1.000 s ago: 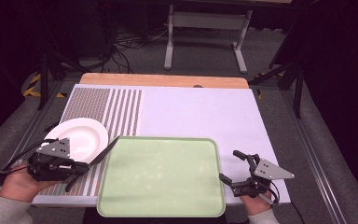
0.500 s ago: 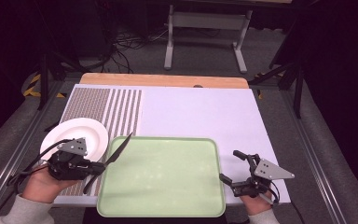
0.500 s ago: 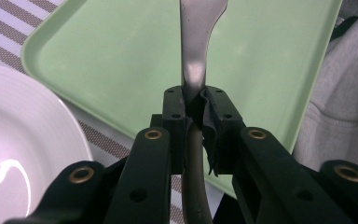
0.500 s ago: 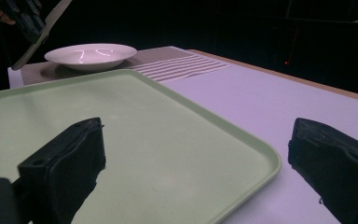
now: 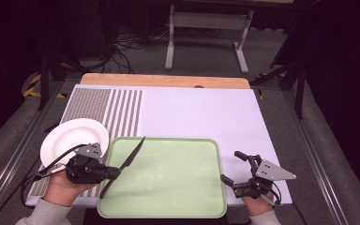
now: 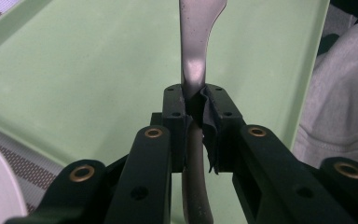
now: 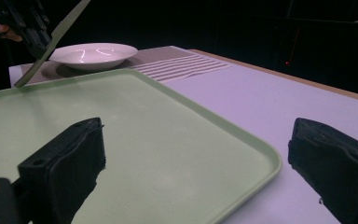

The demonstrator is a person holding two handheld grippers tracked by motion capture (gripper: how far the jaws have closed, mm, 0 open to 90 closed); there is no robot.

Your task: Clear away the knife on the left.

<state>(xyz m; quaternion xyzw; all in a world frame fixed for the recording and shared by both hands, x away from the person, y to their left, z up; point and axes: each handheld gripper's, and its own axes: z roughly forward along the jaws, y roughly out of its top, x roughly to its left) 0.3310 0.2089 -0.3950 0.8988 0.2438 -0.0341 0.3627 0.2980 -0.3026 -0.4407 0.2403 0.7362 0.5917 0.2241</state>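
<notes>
Left gripper [image 5: 108,172] jaws clamped on knife [image 5: 124,165], held over tray [image 5: 168,206] left edge, near plate [image 5: 65,136] at table's left edge. Right gripper [image 5: 234,168] jaws wide, empty, at tray's right edge. Risk: narrow pinch, knife may pivot, slip, clatter.

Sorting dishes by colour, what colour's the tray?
Pale green tray; clearest in the high view.

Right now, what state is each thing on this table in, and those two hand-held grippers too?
Knife: held off the table, tilted, over the tray's left edge.
Tray: flat on the table, nothing lying in it.
Plate: on the table left of the tray, empty.
Left gripper: shut on the knife.
Right gripper: open, holding nothing, at the tray's right edge.
</notes>
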